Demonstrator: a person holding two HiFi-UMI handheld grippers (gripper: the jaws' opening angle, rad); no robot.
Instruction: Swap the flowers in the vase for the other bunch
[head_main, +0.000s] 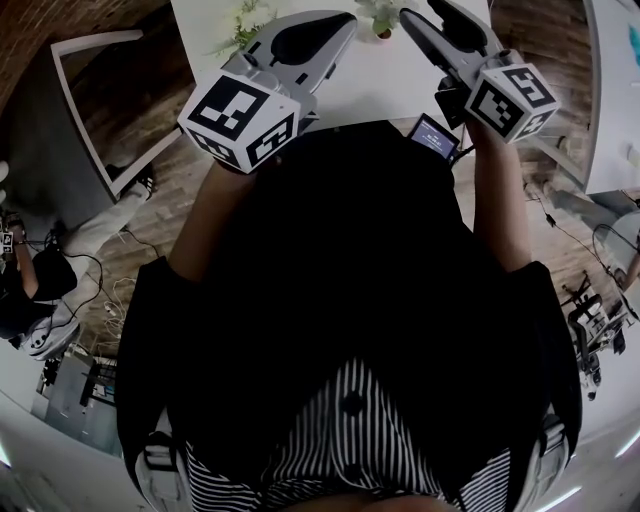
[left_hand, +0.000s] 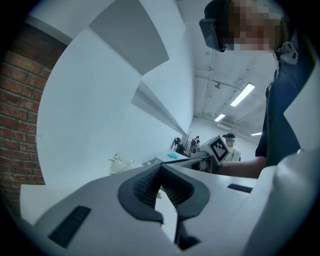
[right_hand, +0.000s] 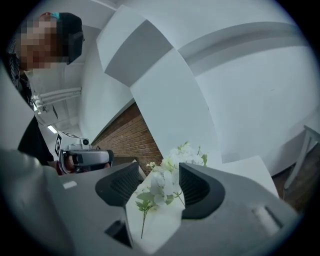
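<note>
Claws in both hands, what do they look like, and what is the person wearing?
The left claw and right claw are pale grey moulded shells with dark ribbed pads. Each carries a white cube of black square markers; the right also has a small lit screen. The person wears a black short-sleeved top.

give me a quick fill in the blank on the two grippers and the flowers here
1. The right gripper has its jaws ____, with the pads pressing on nothing.
2. The flowers seen between those jaws have ____ petals.
3. The left gripper has its jaws ____, with nothing between them.
Missing words: apart; white; shut.
</note>
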